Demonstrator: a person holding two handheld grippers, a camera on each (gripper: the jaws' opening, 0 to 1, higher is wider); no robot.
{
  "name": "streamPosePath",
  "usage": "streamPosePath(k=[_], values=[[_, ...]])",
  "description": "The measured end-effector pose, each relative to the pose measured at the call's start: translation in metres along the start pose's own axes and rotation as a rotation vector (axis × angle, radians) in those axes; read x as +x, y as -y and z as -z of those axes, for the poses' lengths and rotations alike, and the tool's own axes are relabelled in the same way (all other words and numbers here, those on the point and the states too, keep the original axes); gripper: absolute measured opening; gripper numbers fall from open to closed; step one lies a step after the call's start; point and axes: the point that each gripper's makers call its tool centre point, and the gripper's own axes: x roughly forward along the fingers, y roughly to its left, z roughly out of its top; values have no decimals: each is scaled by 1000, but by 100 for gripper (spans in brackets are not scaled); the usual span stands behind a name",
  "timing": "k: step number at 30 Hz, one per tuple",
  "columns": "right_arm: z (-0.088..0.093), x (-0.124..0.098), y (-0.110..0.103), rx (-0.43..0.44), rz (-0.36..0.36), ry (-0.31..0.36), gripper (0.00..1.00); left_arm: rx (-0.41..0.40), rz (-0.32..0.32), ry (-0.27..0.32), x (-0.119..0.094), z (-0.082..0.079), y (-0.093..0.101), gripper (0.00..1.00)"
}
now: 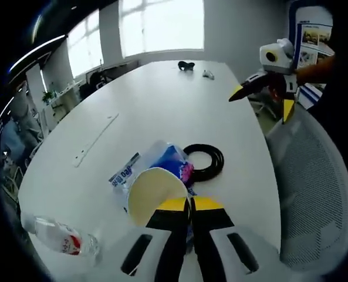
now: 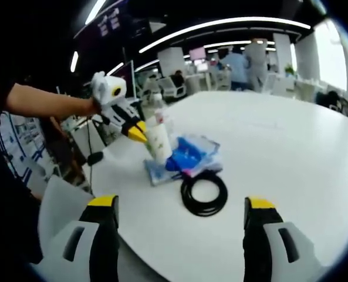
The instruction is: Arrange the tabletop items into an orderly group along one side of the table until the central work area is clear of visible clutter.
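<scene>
In the left gripper view, the left gripper (image 1: 191,202) rises from the bottom with its yellow-tipped jaws pressed together on the rim of a cream paper cup (image 1: 154,194), which lies tipped with its open mouth turned toward the camera. Just behind the cup sits a blue plastic package (image 1: 172,161) with a white label, and touching its right side lies a coiled black cable (image 1: 205,162). All of this rests near the near edge of the white table (image 1: 150,106). At the near left, a clear plastic bottle (image 1: 59,236) with a red-and-white label lies on its side, apart from the cluster. Far across the table sit a small black object (image 1: 186,65) and a small grey object (image 1: 208,74), too small to identify. At the upper right the right gripper (image 1: 262,94) hovers off the table's edge with its jaws spread, above a grey mesh chair (image 1: 314,182). In the right gripper view, the right gripper (image 2: 181,207) shows its two jaws wide apart at the bottom, gripping nothing. Beyond them the coiled black cable (image 2: 204,192) lies nearest, with the blue plastic package (image 2: 188,154) just behind it and touching it. On the left, the left gripper (image 2: 137,133), held by a person's hand (image 2: 91,107), pinches the paper cup (image 2: 159,141) at the package's left end. The white table (image 2: 279,135) stretches away to the right, with an office and people standing in the far background.
</scene>
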Motion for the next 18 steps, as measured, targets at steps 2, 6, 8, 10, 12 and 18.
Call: streamPosePath(k=[2,6,8,10,12,18], values=[[0,0,0,1,0,0,86,1,-4,-3,-1,0,-3,0],[1,0,2,5,6,-1,85,-3,-17,-9,-3,0,-10,0],[1,-1,3,8,8,1,85,-4,-27,-12,-4,1,-14,0],[1,-1,3,12,8,1,85,-7,-35,-15,-6,1,-19,0],[2,-1,4,11,10,1,85,-11,-44,-19,-7,2,-23,0],[2,-1,4,16,13,5,84,-15,-78,-32,-9,6,-39,0]])
